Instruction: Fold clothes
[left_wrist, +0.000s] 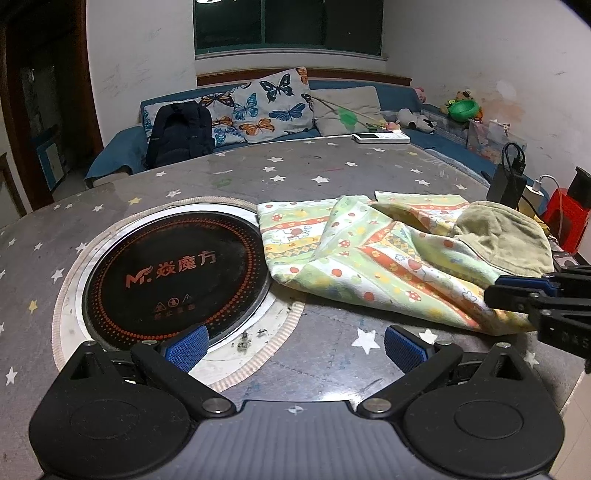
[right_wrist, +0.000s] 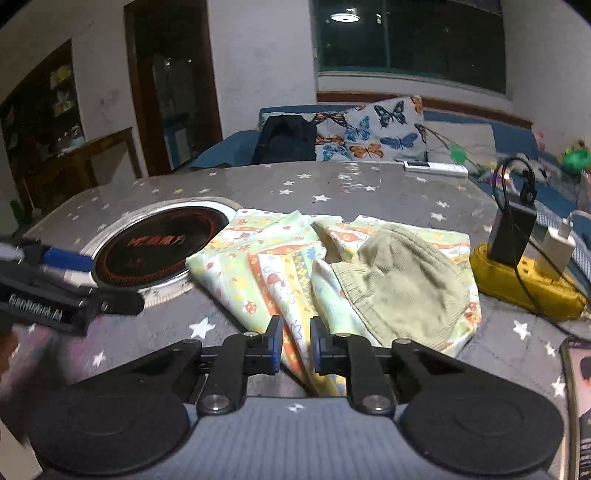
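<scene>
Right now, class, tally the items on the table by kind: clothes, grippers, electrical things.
Clothes: 2, the patterned garment and olive cap.
Grippers: 2, left and right.
Electrical: 4, cooktop, power strip, remote, phone.
Total: 8.

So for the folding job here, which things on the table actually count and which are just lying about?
Part of the job:
- patterned cloth, its near edge between the right gripper fingers
- olive garment lying on it
- left gripper, open, holding nothing

Lying about:
- built-in cooktop
- white remote
- yellow power strip with chargers
- backpack on the sofa
</scene>
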